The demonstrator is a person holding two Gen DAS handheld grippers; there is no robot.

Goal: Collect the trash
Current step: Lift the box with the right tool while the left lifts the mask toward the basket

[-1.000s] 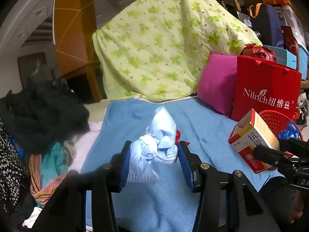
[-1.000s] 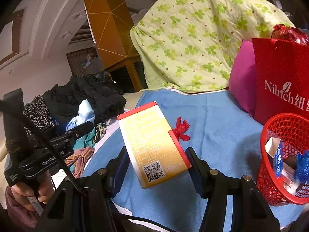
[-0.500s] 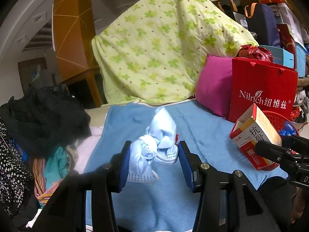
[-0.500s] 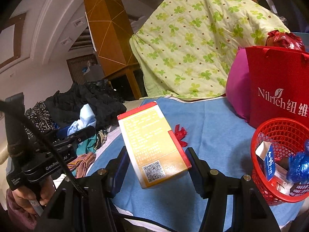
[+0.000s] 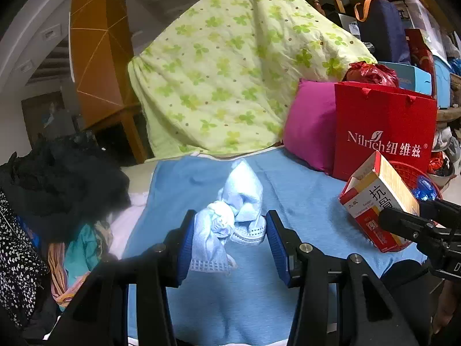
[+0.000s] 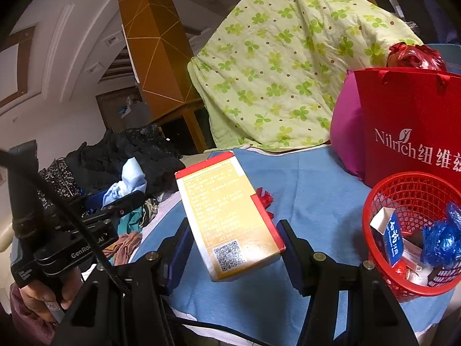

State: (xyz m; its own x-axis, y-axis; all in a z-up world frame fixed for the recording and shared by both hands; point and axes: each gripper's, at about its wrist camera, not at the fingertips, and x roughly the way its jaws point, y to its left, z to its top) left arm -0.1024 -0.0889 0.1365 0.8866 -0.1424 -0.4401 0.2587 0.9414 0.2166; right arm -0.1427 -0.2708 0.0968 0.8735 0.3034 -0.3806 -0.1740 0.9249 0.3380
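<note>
My left gripper (image 5: 230, 245) is shut on a crumpled light-blue face mask (image 5: 230, 213) and holds it above the blue cloth (image 5: 302, 201). My right gripper (image 6: 233, 245) is shut on a yellow and red cardboard box (image 6: 227, 216), also in the left wrist view (image 5: 377, 201). The red mesh basket (image 6: 409, 190) stands at the right and holds a small blue-white carton (image 6: 389, 233), a crumpled blue wrapper (image 6: 443, 236) and other bits. A red scrap (image 6: 266, 197) lies on the blue cloth beyond the box.
A red Nilrich paper bag (image 6: 412, 127) and a magenta cushion (image 5: 311, 132) stand behind the basket. A green flowered quilt (image 5: 236, 72) is heaped at the back. Dark clothes (image 5: 57, 178) are piled at the left. An orange pillar (image 6: 152, 52) rises behind.
Both grippers have risen and drawn back a little with their loads. In the right wrist view the basket has shifted left and shows more of its contents.
</note>
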